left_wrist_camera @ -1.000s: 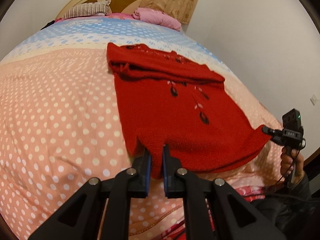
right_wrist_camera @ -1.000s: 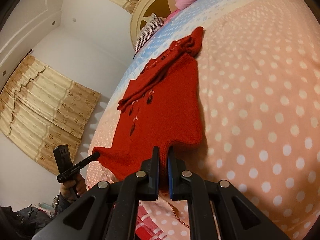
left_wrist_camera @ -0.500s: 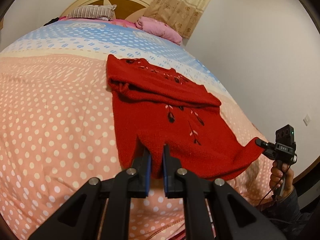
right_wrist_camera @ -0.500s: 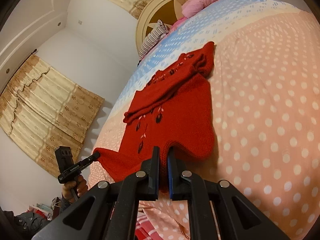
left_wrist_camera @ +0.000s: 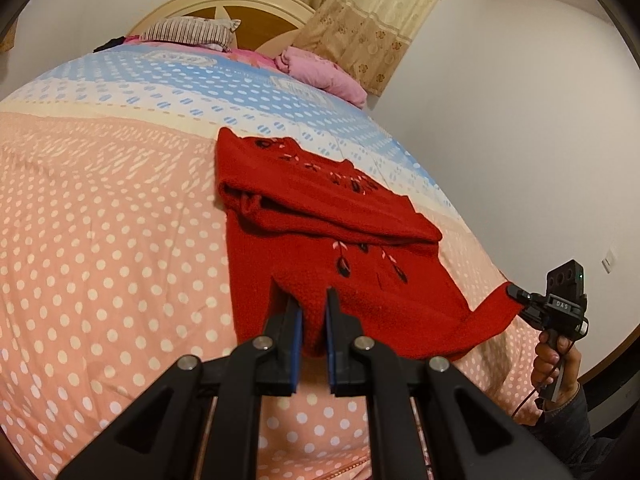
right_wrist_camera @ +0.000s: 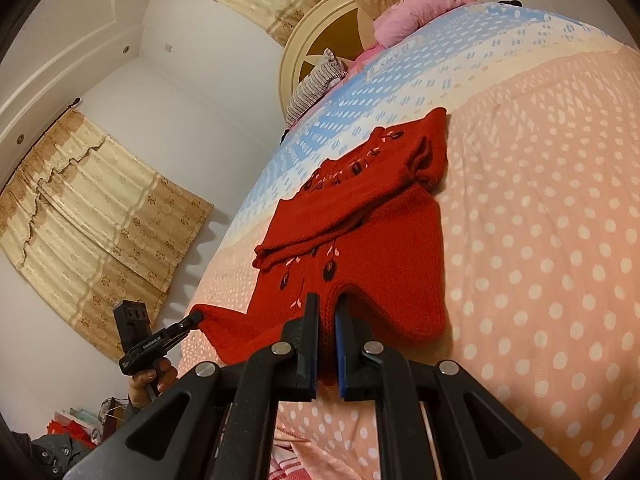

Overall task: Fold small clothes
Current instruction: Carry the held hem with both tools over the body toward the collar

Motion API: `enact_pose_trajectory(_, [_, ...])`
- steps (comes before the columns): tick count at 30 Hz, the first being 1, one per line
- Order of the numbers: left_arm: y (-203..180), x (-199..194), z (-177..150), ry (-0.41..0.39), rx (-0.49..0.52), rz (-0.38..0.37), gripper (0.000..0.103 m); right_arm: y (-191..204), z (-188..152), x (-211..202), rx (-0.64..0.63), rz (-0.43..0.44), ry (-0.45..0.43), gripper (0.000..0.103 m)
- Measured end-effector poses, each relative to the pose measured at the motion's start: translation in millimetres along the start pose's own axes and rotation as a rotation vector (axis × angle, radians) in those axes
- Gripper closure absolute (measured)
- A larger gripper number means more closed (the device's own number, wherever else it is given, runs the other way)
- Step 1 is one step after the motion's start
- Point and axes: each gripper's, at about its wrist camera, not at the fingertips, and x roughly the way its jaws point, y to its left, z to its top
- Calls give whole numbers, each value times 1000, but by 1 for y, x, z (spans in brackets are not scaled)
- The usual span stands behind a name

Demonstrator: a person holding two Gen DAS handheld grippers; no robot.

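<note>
A small red knit sweater (left_wrist_camera: 320, 232) with dark flower embroidery lies on the polka-dot bed (left_wrist_camera: 100, 260), its sleeves folded across the chest. My left gripper (left_wrist_camera: 313, 312) is shut on the hem at one bottom corner. My right gripper (right_wrist_camera: 328, 312) is shut on the hem at the other corner; it also shows at the right of the left wrist view (left_wrist_camera: 516, 294). The hem is lifted off the bed and stretched between the two grippers. The sweater also shows in the right wrist view (right_wrist_camera: 360, 240).
A striped pillow (left_wrist_camera: 188, 32) and a pink bundle (left_wrist_camera: 320, 72) lie at the headboard (left_wrist_camera: 240, 4). Curtains (left_wrist_camera: 360, 12) hang behind. A white wall runs along the bed's right side. The bed's near edge is just below the grippers.
Both grippers have risen and moved toward the headboard with the hem, which now hangs higher over the sweater's lower part. Their grip has not changed.
</note>
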Motion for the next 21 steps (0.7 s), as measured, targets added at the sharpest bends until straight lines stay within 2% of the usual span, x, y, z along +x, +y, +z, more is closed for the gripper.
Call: enact_pose_trajectory(21, [-2, 19, 58, -80, 56, 41, 93, 14, 67, 22, -32, -13, -53, 97])
